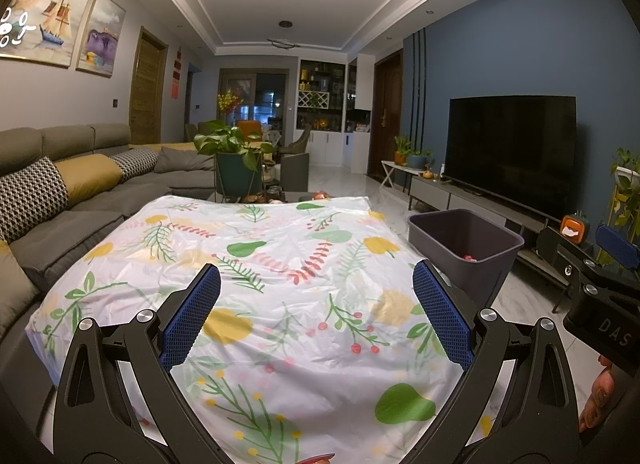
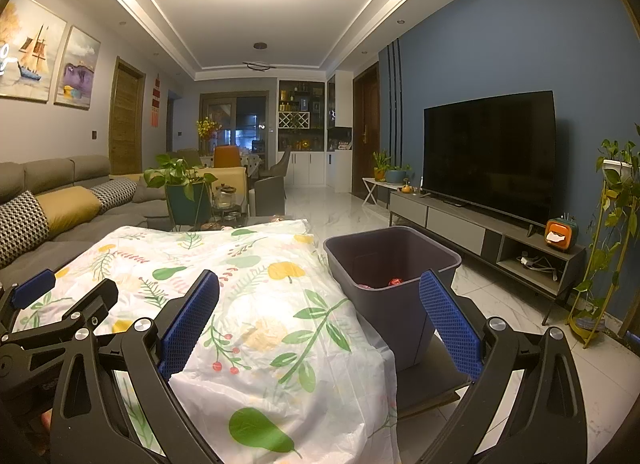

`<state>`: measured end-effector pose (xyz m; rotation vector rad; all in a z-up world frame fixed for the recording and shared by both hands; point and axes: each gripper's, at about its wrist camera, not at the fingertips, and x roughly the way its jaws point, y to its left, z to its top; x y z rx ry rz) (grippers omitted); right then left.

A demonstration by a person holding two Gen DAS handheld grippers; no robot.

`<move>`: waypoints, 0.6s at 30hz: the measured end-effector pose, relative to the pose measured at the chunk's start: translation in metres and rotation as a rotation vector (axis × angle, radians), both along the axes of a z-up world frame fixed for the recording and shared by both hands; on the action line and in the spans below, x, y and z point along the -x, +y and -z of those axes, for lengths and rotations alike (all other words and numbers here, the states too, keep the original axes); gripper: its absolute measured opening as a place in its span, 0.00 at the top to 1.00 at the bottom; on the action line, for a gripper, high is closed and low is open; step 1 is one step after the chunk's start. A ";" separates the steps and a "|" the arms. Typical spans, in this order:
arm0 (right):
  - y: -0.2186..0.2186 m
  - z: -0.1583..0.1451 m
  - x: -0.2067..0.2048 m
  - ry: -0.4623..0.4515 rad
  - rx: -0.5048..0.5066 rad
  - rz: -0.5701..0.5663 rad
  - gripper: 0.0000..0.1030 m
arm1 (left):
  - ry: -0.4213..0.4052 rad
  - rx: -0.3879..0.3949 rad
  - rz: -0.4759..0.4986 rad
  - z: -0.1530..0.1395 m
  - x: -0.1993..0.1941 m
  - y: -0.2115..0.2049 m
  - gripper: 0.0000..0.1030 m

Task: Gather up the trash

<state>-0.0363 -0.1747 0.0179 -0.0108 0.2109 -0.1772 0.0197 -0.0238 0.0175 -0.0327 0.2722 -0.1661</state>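
A dark grey trash bin stands just right of a table under a floral cloth. Something red and crumpled lies at the bin's bottom. Over the near part of the cloth my left gripper is open, with nothing between its blue pads. My right gripper is open too and holds nothing, spanning the table's right edge and the bin. Each gripper shows in the other's view: right gripper, left gripper. A red sliver peeks in at the bottom edge.
A grey sofa runs along the left. On the right are a TV and its low cabinet. A potted plant and jars stand past the table's far end. The bin rests on a dark low platform.
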 end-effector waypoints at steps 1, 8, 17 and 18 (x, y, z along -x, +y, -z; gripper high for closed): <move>0.000 0.000 0.000 0.000 0.000 0.000 0.06 | 0.000 0.000 0.000 0.000 0.000 0.000 0.08; -0.001 0.000 0.001 0.000 -0.001 0.001 0.06 | -0.005 -0.003 0.006 0.000 0.001 -0.002 0.08; -0.001 0.000 0.000 -0.002 -0.004 0.002 0.06 | -0.003 -0.028 0.044 0.001 0.006 -0.012 0.33; -0.001 0.000 0.000 -0.002 -0.003 0.002 0.06 | -0.006 -0.029 0.046 0.001 0.007 -0.013 0.33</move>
